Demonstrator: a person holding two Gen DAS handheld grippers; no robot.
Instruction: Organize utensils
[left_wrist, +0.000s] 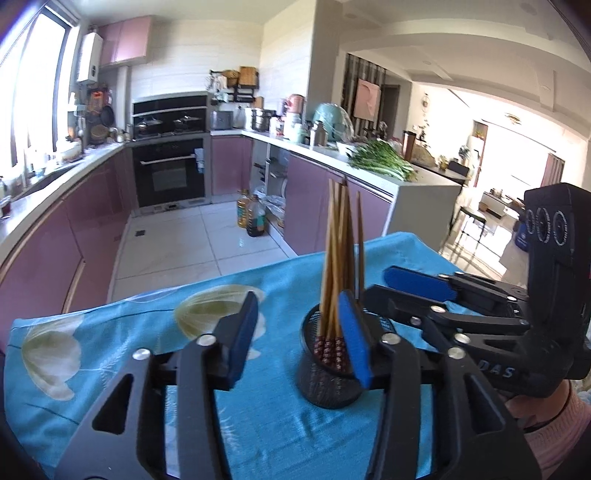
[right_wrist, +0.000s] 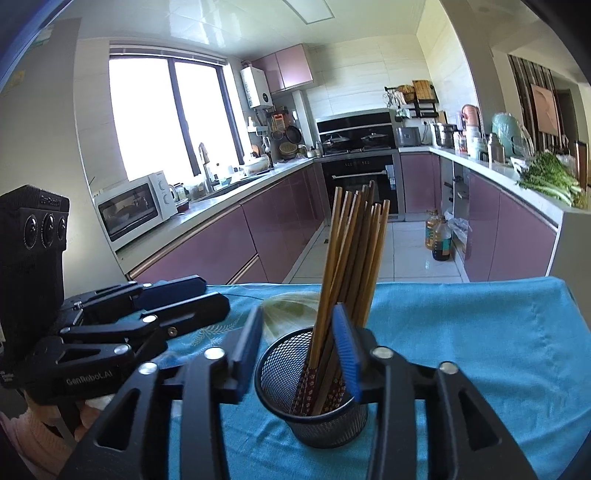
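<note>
A black mesh cup (left_wrist: 325, 386) (right_wrist: 282, 369) stands on a table under a blue flowered cloth (left_wrist: 110, 350) (right_wrist: 480, 332). Several wooden chopsticks (left_wrist: 332, 258) (right_wrist: 354, 251) stand upright in it, patterned ends down. My left gripper (left_wrist: 299, 306) (right_wrist: 218, 295) is open; the cup sits just beyond its right finger, and nothing is between its pads. My right gripper (right_wrist: 297, 314) (left_wrist: 380, 282) is open too. The cup stands at its fingertips, the right pad in front of the chopsticks and the left pad apart from them. The two grippers flank the cup, left and right.
The table's far edge drops to a white tiled floor. Purple kitchen cabinets line both sides, with an oven (right_wrist: 360, 181) at the back. Oil bottles (left_wrist: 253, 218) stand on the floor. A microwave (right_wrist: 136, 208) and green vegetables (right_wrist: 550, 181) lie on the counters.
</note>
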